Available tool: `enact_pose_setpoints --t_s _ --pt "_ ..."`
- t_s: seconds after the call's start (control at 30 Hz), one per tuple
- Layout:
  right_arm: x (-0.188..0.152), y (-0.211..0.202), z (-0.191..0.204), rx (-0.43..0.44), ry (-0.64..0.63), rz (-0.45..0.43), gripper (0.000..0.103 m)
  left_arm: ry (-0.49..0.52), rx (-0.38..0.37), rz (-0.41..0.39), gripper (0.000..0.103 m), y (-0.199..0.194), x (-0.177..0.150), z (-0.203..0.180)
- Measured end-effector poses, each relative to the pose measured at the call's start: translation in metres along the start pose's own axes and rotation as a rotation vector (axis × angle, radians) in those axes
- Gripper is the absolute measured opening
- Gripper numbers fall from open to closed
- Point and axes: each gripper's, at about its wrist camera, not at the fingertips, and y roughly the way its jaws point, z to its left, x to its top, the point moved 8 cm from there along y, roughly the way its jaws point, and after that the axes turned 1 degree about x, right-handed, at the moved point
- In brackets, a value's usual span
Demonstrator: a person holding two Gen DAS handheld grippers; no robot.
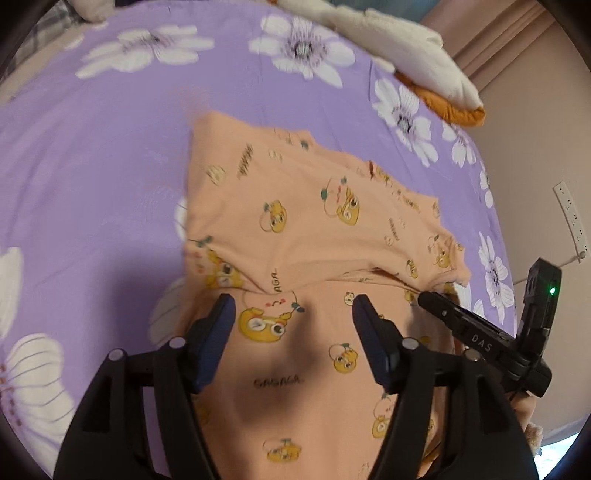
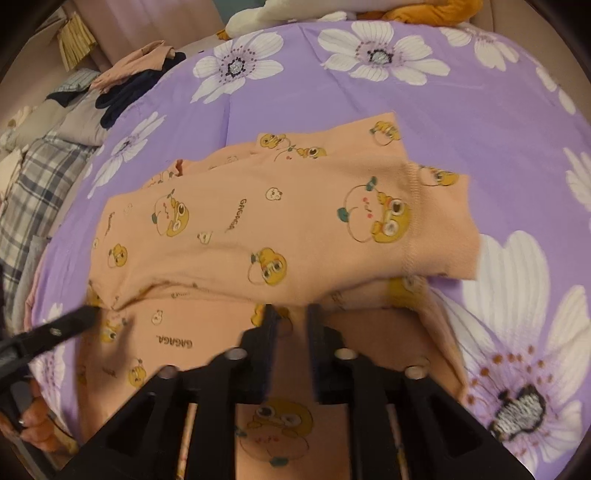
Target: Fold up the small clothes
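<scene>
Peach cotton: the small garment [image 1: 314,229] [image 2: 258,229], printed with yellow cartoon figures and "GAGAGA" lettering, lies in the middle of the bed, one part folded over the rest so a fold edge runs across just ahead of both tools.
Lilac sheet: the bedsheet [image 1: 92,177] [image 2: 480,122] with large white flowers is under the garment and shows on every side of it.
Left gripper [image 1: 293,299]: fingers spread wide, hovering over the near layer of the garment with nothing between them; the tips sit just short of the fold edge.
Right gripper [image 2: 290,308] [image 1: 424,295]: fingers narrow, with a small gap showing at the tips, right at the fold edge; whether cloth is pinched there cannot be told.
In the way: from the left wrist view the right tool reaches in from the right and covers the garment's near right corner.
Far edge: a cream and orange plush blanket [image 1: 424,62] [image 2: 369,9] lies bunched at the bed's far side.
Left margin: a pile of dark and peach clothes [image 2: 136,81] and a plaid cloth [image 2: 37,184] lie at the bed's edge.
Wall: a white power strip [image 1: 572,218] hangs beside the bed.
</scene>
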Motion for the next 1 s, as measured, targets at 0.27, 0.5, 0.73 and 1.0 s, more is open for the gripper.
enact_pose_setpoints --t_s 0.27,0.5,0.73,1.0 --pt "-0.007 -0.054 -0.005 -0.011 -0.012 -0.107 0.059 -0.016 0.002 -0.063 0.085 -0.051 -0.022 0.012" --pt "-0.04 -0.104 -0.019 0.031 0.006 -0.173 0.066 -0.006 0.055 -0.036 0.088 -0.067 -0.069 0.036" --pt "-0.095 -0.117 -0.045 -0.004 0.062 -0.134 0.067 -0.025 0.067 0.046 0.076 -0.057 -0.12 0.055" --pt "-0.144 -0.115 -0.049 0.032 0.14 -0.061 0.067 -0.009 0.053 0.075 0.068 -0.053 -0.144 0.042"
